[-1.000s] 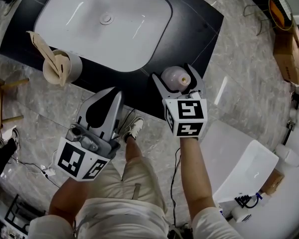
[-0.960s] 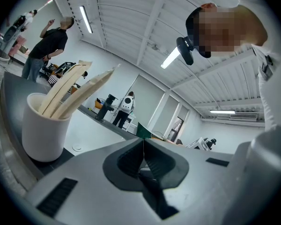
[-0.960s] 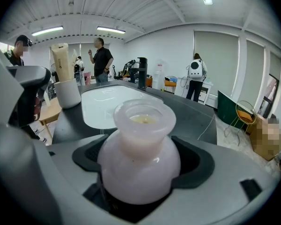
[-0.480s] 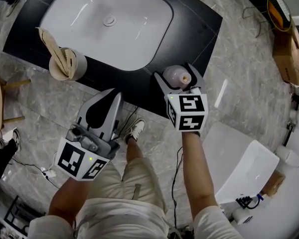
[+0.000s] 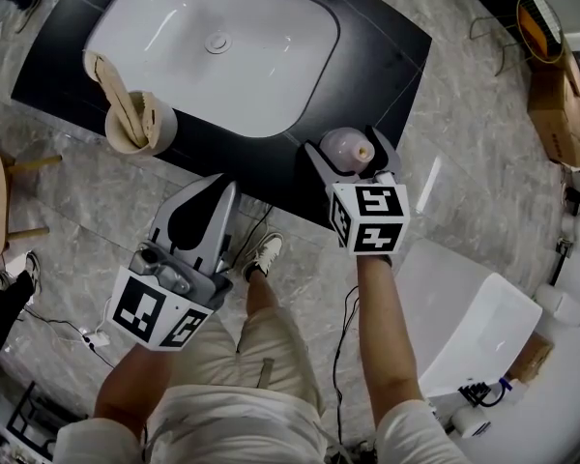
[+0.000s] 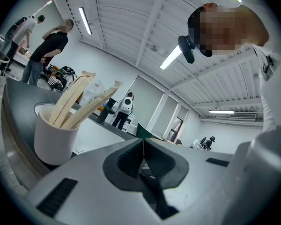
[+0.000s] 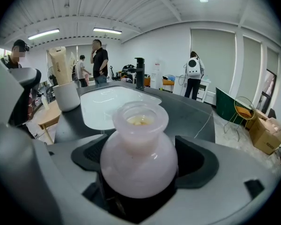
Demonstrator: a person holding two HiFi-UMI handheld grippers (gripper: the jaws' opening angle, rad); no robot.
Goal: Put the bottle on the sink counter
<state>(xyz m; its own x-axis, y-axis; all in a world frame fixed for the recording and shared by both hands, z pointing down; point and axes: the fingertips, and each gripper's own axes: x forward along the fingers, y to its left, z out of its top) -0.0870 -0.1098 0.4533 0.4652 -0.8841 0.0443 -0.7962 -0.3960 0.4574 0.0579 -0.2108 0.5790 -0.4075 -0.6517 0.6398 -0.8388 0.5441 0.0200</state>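
— What sort of bottle (image 7: 138, 161) is it?
— A small one, milky pink and glossy, with a round belly, a short neck and a wide open mouth that shows something yellowish inside.
— And who has hold of it?
— The right gripper (image 5: 345, 146). Its grey jaws pinch the belly from both sides, dark ribbed pads against it, and the bottle stands upright between them.
— Where is that from the basin (image 5: 164, 37)?
— Just off the basin's near right corner, over the front strip of the smooth black counter (image 5: 391, 51). Whether its base touches the counter, I cannot tell.
— The other gripper?
— The left gripper (image 5: 220, 189) has its jaws pressed together on nothing. It sits in front of the basin, off the counter, over the grey marbled floor (image 5: 464, 162).
— Anything else near?
— A white round cup (image 5: 155, 135) with flat pale sticks (image 5: 116, 90) stands at the basin's near left corner, well apart from the bottle. The basin itself is a glossy white rounded rectangle.
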